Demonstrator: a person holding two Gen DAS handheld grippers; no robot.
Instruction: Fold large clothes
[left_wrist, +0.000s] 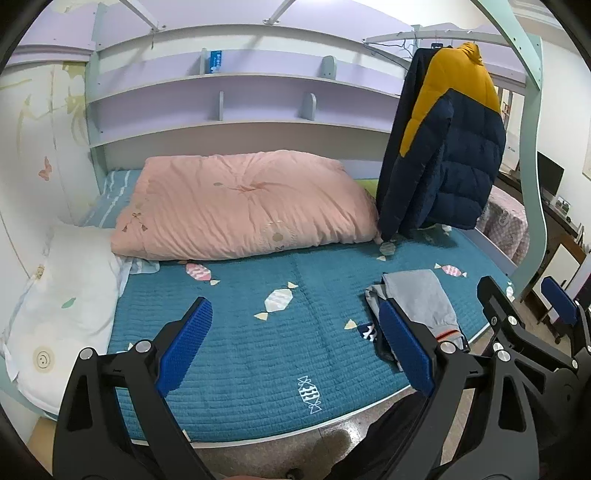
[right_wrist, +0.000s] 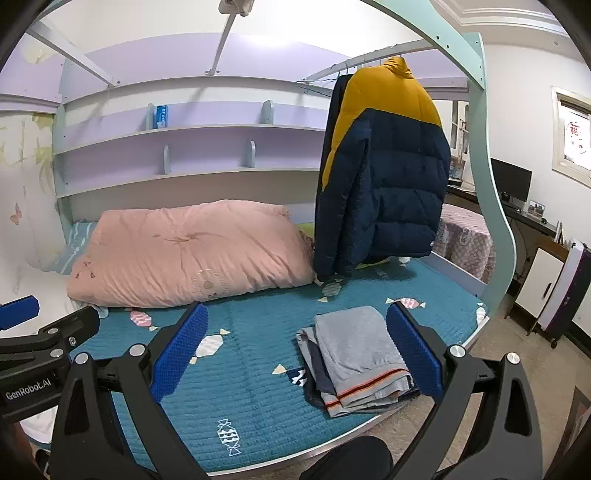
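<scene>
A navy and yellow puffer jacket (left_wrist: 454, 147) hangs from a rail at the right end of the bed; it also shows in the right wrist view (right_wrist: 391, 177). A folded pile of grey and dark clothes (right_wrist: 354, 358) lies on the teal bed cover (right_wrist: 258, 369) near the front right edge, also in the left wrist view (left_wrist: 421, 306). My left gripper (left_wrist: 295, 347) is open and empty, held in front of the bed. My right gripper (right_wrist: 297, 350) is open and empty, its right finger beside the pile. The right gripper also shows at the right of the left wrist view (left_wrist: 524, 306).
A pink folded duvet (left_wrist: 243, 206) lies along the back of the bed. A white pillow (left_wrist: 62, 306) sits at the left end. Purple shelves (left_wrist: 240, 99) run behind. A curved mint bed frame post (right_wrist: 491, 184) stands at the right, with a desk and monitor (right_wrist: 511, 182) beyond.
</scene>
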